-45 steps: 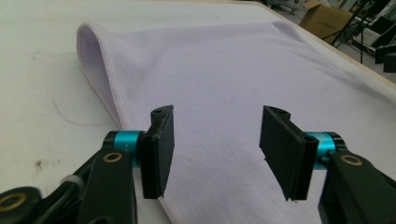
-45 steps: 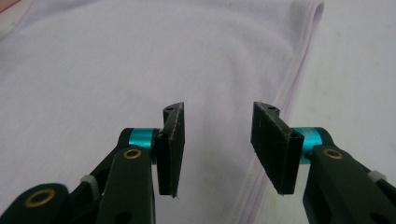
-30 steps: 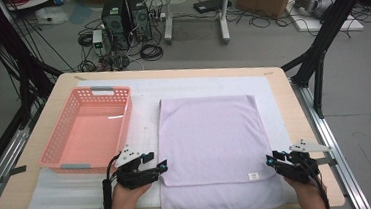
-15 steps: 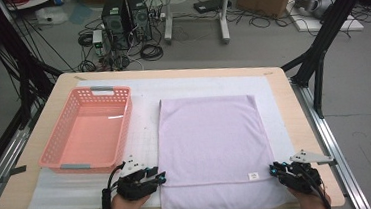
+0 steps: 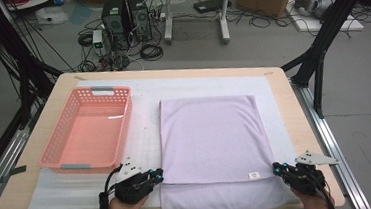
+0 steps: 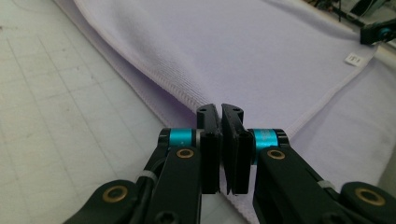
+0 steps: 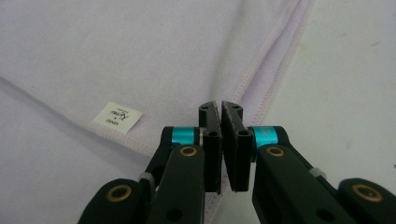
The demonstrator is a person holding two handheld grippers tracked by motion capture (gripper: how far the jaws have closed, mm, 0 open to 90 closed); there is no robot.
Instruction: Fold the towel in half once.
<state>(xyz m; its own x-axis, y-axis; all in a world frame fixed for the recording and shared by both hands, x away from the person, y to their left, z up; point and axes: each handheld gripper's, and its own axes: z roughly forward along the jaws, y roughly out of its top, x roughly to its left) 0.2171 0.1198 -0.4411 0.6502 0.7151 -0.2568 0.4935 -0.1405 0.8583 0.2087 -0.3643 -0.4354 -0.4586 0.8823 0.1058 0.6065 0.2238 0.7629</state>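
A lilac towel lies folded flat on the white mat, its upper layer ending short of the lower one near the front edge. A small white label sits at the upper layer's front right corner. My left gripper rests at the towel's front left corner, jaws shut with nothing between them. In the left gripper view its tips stop just short of the stitched hem of the towel. My right gripper is at the front right corner, shut and empty. Its tips are beside the towel's edge, near the label.
An empty pink plastic basket stands on the left of the wooden table. A white gridded mat covers most of the tabletop. The other gripper's tip shows far off in the left gripper view. Computers and cables lie on the floor beyond.
Both grippers have drawn back toward the table's front edge. The towel and its label have stayed where they were.
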